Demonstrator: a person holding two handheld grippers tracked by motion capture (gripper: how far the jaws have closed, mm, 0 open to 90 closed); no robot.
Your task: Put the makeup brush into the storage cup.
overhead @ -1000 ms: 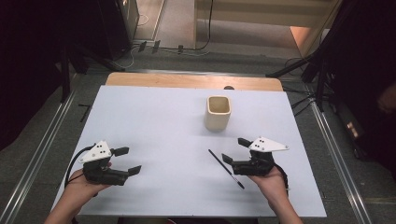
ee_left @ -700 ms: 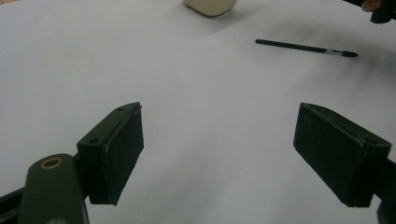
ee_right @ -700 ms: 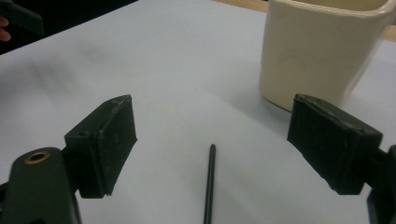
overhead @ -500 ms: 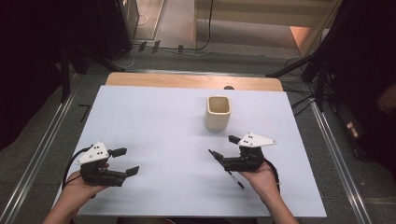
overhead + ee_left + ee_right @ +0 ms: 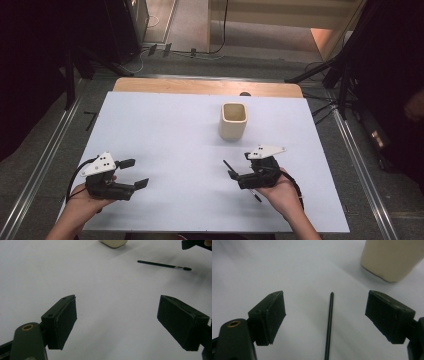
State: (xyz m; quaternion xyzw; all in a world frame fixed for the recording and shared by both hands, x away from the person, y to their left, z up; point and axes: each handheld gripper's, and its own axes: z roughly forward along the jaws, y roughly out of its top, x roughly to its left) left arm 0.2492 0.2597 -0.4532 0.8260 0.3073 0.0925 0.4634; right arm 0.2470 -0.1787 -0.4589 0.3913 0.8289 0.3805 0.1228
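Two grippers are at work over the white table (image 5: 165,125), and the risk lies with the right gripper (image 5: 239,169); its jaws stand wide apart and grasp nothing, straddling a thin black brush (image 5: 329,325) that lies flat on the table near the front right, its pointed handle end aimed toward the cream square cup (image 5: 233,120) set right of centre toward the back edge. In the right gripper view the brush runs along the gap between the jaws, a little left of its middle; if the jaws close as they stand, the left pad would likely reach the slim shaft first and roll or skid it sideways; because the brush lies flush on the table, pads held too high would probably close above it, while pads pressed too low could scrape the surface and flick it away. A grip far from the brush's middle might let it tip and swing when lifted. The left gripper (image 5: 136,173) hovers near the front left corner, jaws spread and empty; it seems well clear.
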